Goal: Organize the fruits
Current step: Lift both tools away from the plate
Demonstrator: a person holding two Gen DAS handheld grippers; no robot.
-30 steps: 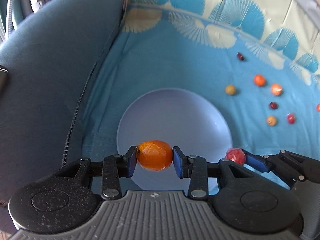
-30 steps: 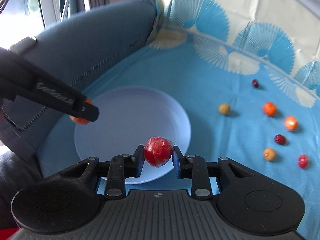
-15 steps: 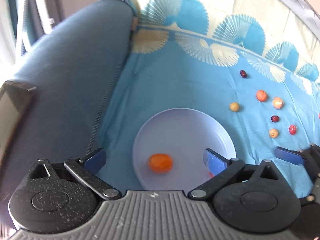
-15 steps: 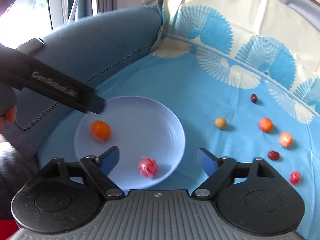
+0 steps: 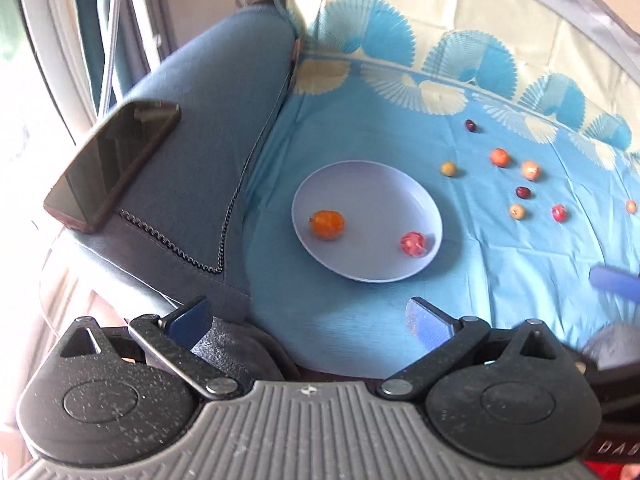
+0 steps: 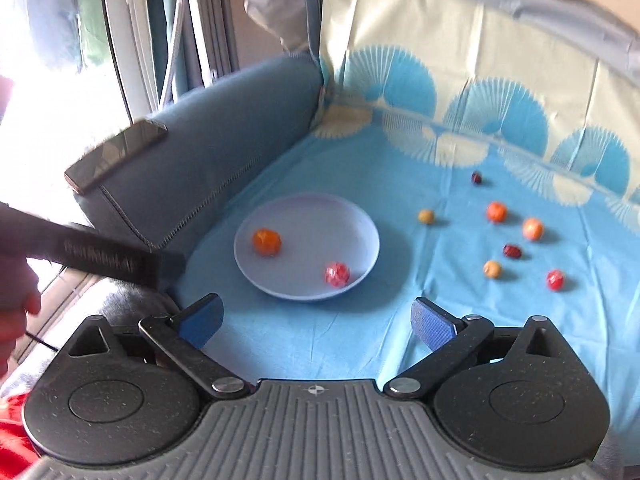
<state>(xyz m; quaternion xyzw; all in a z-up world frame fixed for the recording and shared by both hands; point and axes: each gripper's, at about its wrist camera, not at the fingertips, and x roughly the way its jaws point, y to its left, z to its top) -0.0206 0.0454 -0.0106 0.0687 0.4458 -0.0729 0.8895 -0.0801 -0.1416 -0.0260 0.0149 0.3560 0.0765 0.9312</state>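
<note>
A pale blue plate (image 5: 400, 184) (image 6: 360, 220) lies on the blue cloth. In it sit an orange fruit (image 5: 327, 224) (image 6: 266, 241) at the left and a red fruit (image 5: 413, 243) (image 6: 337, 274) at the right. Several small fruits lie loose on the cloth to the right, among them an orange one (image 5: 500, 157) (image 6: 497, 212) and a red one (image 5: 559, 213) (image 6: 555, 280). My left gripper (image 5: 308, 320) is open and empty, drawn back from the plate. My right gripper (image 6: 316, 320) is open and empty, also back from the plate.
A blue sofa armrest (image 5: 200, 128) (image 6: 224, 120) rises left of the plate, with a dark phone (image 5: 112, 160) (image 6: 116, 152) lying on it. The patterned cloth runs up the backrest (image 6: 480, 60). The left gripper's finger (image 6: 100, 264) crosses the right wrist view at the left.
Both grippers opened and dropped their fruits, the orange one and the red one, into the plate. Both grippers then pulled back and up from the plate.
</note>
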